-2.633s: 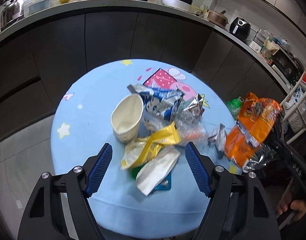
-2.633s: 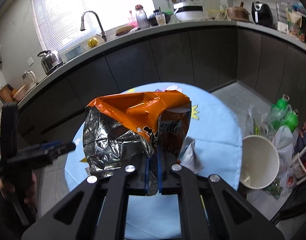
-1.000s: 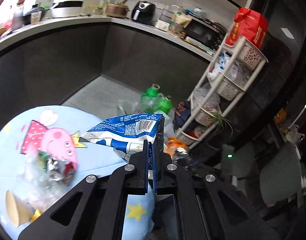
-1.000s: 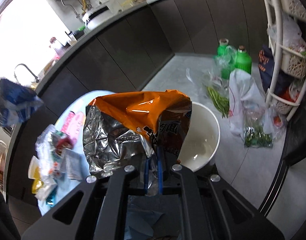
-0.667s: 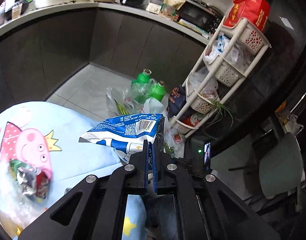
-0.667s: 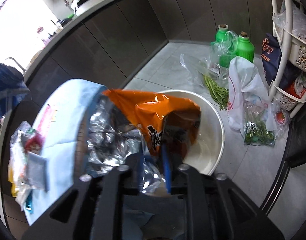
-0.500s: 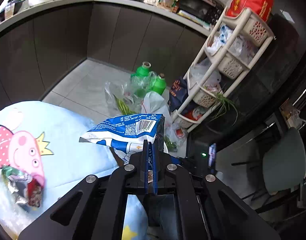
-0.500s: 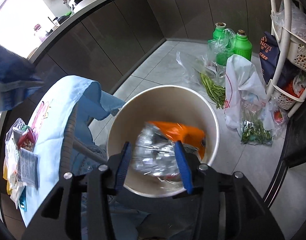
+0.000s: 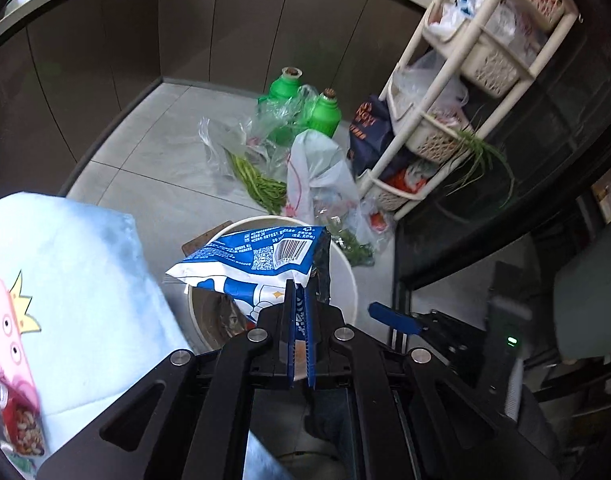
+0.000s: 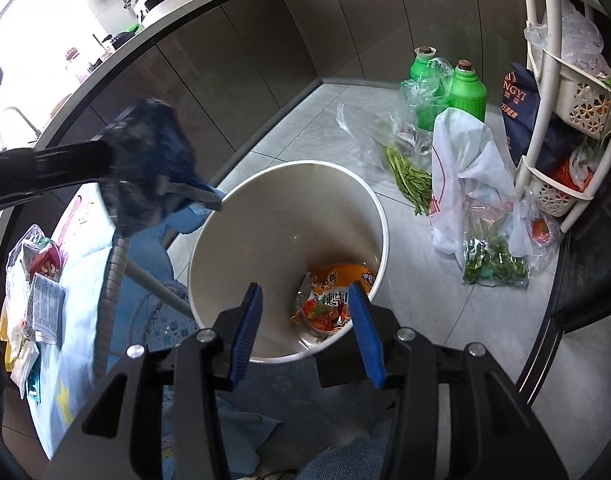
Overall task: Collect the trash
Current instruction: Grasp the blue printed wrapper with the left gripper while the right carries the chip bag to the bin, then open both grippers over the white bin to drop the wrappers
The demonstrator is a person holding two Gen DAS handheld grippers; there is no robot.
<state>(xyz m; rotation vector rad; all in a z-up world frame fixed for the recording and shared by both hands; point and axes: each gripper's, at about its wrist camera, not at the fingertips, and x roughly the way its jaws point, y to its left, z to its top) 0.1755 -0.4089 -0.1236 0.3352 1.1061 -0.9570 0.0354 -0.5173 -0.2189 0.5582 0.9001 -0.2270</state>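
Note:
My left gripper (image 9: 299, 300) is shut on a blue and white snack bag (image 9: 257, 258) and holds it over the white trash bin (image 9: 347, 272). In the right wrist view the same bag (image 10: 149, 172) hangs blurred at the bin's left rim. My right gripper (image 10: 305, 320) is open and empty above the bin (image 10: 233, 248). An orange snack bag (image 10: 333, 296) lies at the bottom of the bin. More wrappers (image 10: 33, 280) lie on the blue table (image 10: 77, 280) at the left.
Two green bottles (image 10: 449, 84), plastic bags with greens (image 10: 477, 208) and a white basket rack (image 10: 561, 92) stand on the floor beyond the bin. Dark cabinets (image 10: 233, 64) run behind. A chair (image 10: 117, 280) stands between table and bin.
My right gripper opened and the orange bag dropped into the bin. My left gripper carried the blue bag from over the table to above the bin.

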